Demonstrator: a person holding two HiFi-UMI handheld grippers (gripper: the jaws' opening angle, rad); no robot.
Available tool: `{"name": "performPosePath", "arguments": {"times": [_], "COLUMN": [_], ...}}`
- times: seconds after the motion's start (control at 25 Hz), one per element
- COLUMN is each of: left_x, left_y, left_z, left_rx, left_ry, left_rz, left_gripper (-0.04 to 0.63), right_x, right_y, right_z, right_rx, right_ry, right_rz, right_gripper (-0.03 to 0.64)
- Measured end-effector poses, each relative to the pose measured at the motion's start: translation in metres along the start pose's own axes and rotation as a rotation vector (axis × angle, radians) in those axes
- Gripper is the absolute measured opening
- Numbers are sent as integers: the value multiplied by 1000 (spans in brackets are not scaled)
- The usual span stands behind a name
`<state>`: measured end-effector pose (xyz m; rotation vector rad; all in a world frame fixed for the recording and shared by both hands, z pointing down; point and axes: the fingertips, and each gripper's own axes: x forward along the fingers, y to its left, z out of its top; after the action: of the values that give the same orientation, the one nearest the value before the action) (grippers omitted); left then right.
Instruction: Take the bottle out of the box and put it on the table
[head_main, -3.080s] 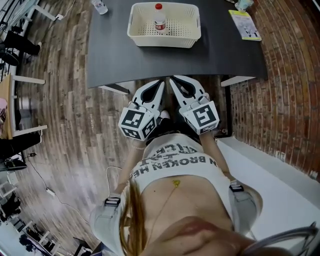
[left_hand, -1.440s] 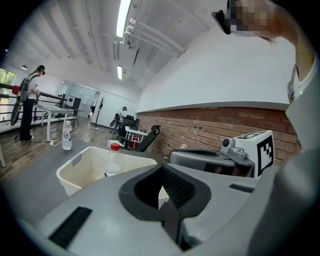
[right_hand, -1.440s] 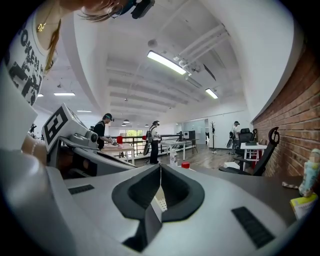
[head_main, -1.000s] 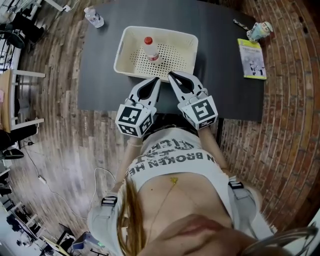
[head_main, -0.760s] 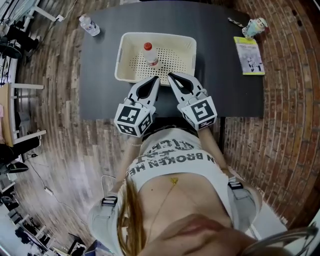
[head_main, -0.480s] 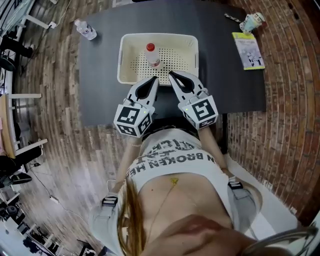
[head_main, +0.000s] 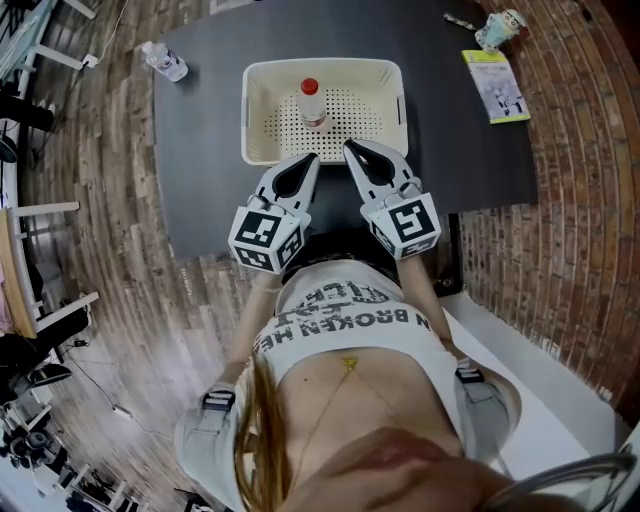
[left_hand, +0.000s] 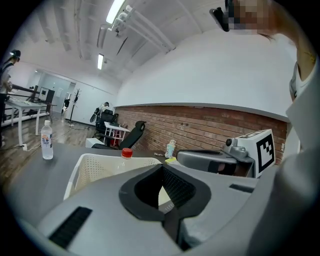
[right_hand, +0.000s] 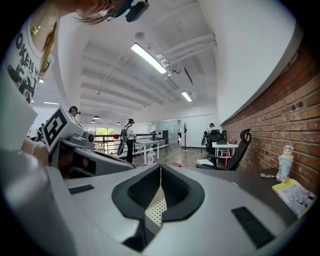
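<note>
Our left fingers (head_main: 306, 163), pressed together and empty, hover at the near rim of the box (head_main: 250, 120). The bottle (head_main: 311, 100) stands near the box's middle, straight ahead of them, upright with its long axis vertical and red cap up. Our right fingers (head_main: 356, 152), also closed on nothing, sit at the same rim, so from them the bottle lies ahead and leftward.

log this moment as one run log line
phase: pre-grasp | left gripper: shut, empty | right gripper: shut, empty | bottle: upright in basket | table: bottle not yet on it
</note>
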<state>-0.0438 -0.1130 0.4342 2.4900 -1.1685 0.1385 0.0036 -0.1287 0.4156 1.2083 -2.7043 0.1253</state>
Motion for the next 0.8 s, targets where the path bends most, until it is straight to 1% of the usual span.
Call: {"name": "performPosePath", "arguments": {"times": [0.2,0.48,0.8], "left_x": [4,5,4], "left_y": [1,5,10], "left_z": [3,11,9], "left_rx": [-2,0,-4], "left_ry": [-7,-27,-18], "left_rz": [-6,18,24], "left_gripper": [3,3,3], "right_x": [1,13,21], "right_y": [-1,0,2], "right_z": [-1,3,4], "right_rx": [2,-15,-16], "right_ry": [0,-1,3], "right_rz": [-2,38,56], "right_gripper": [9,9,9]}}
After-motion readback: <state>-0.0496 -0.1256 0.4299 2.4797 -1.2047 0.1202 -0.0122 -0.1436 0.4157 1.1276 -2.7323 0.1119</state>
